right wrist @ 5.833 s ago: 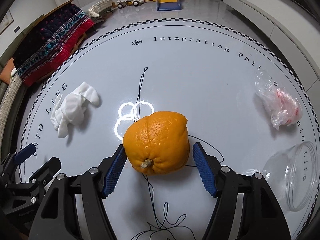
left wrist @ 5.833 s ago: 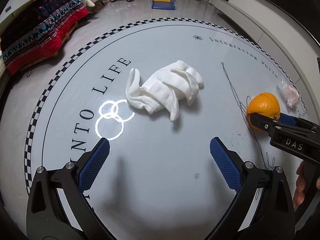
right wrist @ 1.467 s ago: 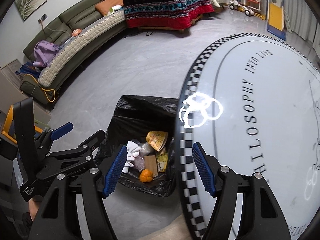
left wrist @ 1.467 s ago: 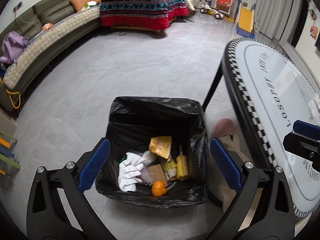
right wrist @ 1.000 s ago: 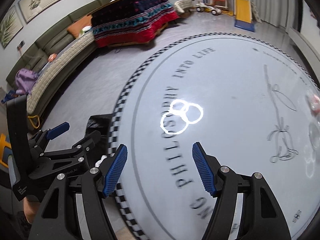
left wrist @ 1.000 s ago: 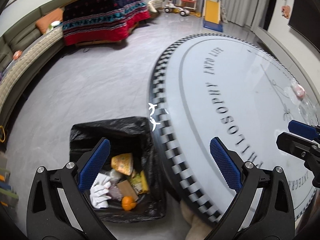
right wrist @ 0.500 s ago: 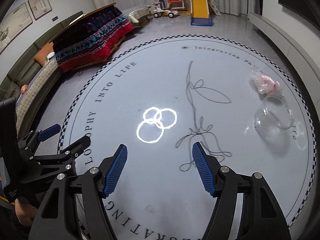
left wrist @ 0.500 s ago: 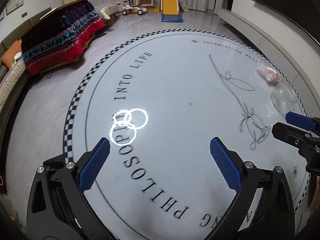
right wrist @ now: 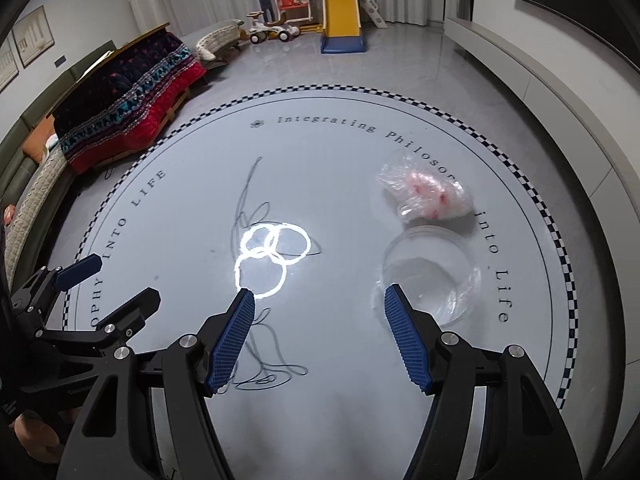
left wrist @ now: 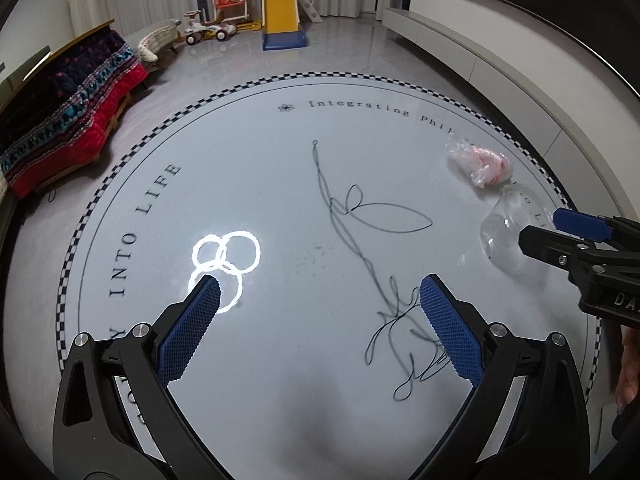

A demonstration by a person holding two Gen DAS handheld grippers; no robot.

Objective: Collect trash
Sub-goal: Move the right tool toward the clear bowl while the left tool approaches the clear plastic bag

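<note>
A crumpled clear plastic bag with pink inside [right wrist: 426, 194] lies on the round white table [right wrist: 320, 420], far right; it also shows in the left wrist view [left wrist: 482, 164]. A clear plastic cup [right wrist: 428, 272] lies on its side just in front of the bag, also in the left wrist view [left wrist: 504, 236]. My right gripper [right wrist: 318, 330] is open and empty, the cup just beyond its right finger. My left gripper [left wrist: 320, 320] is open and empty over the table's middle. The right gripper's side [left wrist: 580, 248] shows at the left view's right edge.
The table has a checkered rim [left wrist: 352, 76] and printed lettering with a line drawing [left wrist: 360, 240]. Beyond it lie grey floor, a red-and-dark blanketed bench [right wrist: 128, 100] at left and a toy slide [right wrist: 340, 12] at the back.
Both grippers have swung from the black trash bag on the floor back over the table. The glove and orange from before are in the bag. The cup and plastic bag are now nearer.
</note>
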